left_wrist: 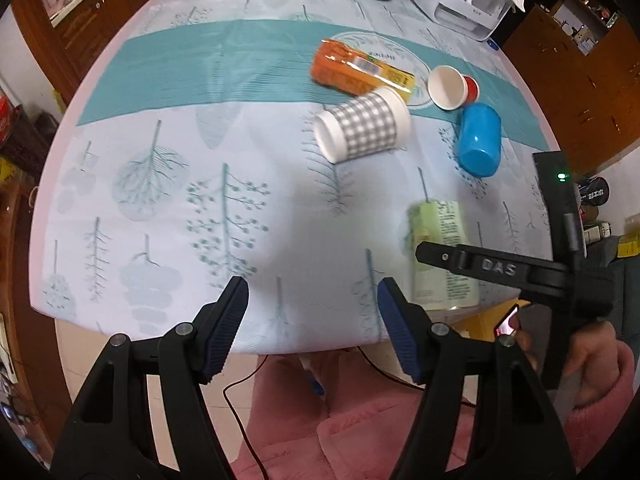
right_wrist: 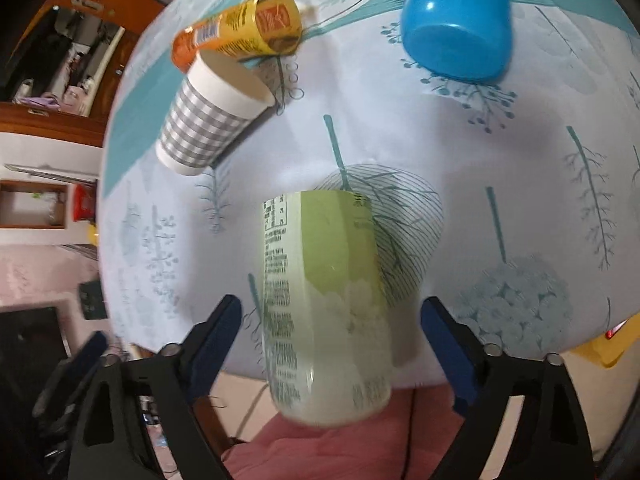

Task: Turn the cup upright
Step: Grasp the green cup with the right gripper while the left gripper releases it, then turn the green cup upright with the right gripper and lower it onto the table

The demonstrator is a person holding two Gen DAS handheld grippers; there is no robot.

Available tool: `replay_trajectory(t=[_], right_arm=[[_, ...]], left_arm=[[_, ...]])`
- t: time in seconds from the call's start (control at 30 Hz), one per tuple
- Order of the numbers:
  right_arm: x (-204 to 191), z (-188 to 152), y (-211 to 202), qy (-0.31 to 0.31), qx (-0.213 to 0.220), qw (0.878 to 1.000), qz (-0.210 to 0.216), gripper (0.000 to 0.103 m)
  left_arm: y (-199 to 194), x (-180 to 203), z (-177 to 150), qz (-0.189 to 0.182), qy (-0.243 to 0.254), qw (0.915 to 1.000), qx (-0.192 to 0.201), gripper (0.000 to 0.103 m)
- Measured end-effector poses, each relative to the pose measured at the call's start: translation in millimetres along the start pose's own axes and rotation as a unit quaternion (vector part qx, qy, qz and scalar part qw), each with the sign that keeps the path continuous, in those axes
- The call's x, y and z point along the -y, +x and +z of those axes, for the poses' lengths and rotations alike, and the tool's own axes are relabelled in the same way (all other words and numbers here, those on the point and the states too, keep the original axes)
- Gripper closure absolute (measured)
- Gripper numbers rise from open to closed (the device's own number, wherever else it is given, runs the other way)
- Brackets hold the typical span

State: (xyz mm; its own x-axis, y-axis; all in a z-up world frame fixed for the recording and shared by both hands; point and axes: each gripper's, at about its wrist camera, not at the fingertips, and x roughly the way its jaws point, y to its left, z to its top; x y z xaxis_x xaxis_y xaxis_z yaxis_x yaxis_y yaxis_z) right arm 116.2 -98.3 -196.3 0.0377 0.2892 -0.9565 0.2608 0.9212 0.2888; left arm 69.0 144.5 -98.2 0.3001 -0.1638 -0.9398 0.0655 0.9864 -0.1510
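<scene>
Green cup [right_wrist: 324, 300] lies toppled between open jaws.

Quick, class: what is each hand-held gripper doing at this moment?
Left hand-held gripper: open, holding nothing.
Right hand-held gripper: open, its fingers either side of the green cup, not gripping it.

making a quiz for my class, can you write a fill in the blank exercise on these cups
1. The checked cup lies on its ____.
2. The cup nearest the right claw is pale ____.
3. The left claw holds ____.
4. The cup beside the small red one is ____.

Missing words: side; green; nothing; blue
</scene>
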Motion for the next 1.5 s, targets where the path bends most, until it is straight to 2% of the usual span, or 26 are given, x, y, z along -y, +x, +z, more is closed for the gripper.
replay_trajectory(t=[0.07,0.2,0.27,0.37,0.53,0.67,0.77,0.83,1.0,1.13,1.23,1.37,1.5], right_arm=[[-2,2,5,0.004,0.002,1.0,-0.008,0.022],[-3,6,8,0.01,0.015,1.0,-0.017,0.038],[-4,7,7,0.01,0.025,1.0,-0.013,0.039],[-8,5,-6,0.01,0.058,0.998,-0.007,0.04],[-12,-7,-35,0.001,0.166,0.986,-0.01,0.041],[-16,-25,-47,-0.018,0.272,0.961,-0.035,0.042],[-22,-46,-49,-0.042,0.364,0.928,-0.065,0.042],[-19,-57,-49,-0.05,0.409,0.909,-0.054,0.042],[-20,-75,-39,-0.049,0.478,0.874,-0.065,0.041],[-24,-84,-28,-0.05,0.477,0.875,-0.07,0.04],[-24,-89,-19,-0.053,0.468,0.88,-0.066,0.04],[-25,-99,-15,-0.079,0.46,0.882,-0.068,0.039],[-22,-108,-14,-0.097,0.43,0.896,-0.054,0.039]], left_arm=[[-2,-8,0,0.004,-0.002,1.0,-0.002,0.039],[-2,-21,-1,0.004,-0.003,1.0,-0.007,0.039],[-2,-22,-1,0.002,0.005,1.0,-0.003,0.039],[-4,-21,1,0.0,0.022,0.9998,0.003,0.039],[-5,-13,4,-0.003,0.061,0.9981,0.006,0.039],[-9,-9,5,-0.008,0.082,0.9965,0.015,0.039],[-15,-7,7,-0.015,0.101,0.9944,0.028,0.039],[-18,-6,7,-0.019,0.11,0.9931,0.035,0.039],[-25,-5,9,-0.025,0.129,0.9902,0.048,0.039],[-29,-5,9,-0.029,0.14,0.9882,0.056,0.039],[-32,-4,9,-0.034,0.141,0.9875,0.062,0.039],[-32,-2,11,-0.04,0.139,0.9876,0.062,0.039],[-30,6,13,-0.047,0.138,0.9876,0.057,0.039]])
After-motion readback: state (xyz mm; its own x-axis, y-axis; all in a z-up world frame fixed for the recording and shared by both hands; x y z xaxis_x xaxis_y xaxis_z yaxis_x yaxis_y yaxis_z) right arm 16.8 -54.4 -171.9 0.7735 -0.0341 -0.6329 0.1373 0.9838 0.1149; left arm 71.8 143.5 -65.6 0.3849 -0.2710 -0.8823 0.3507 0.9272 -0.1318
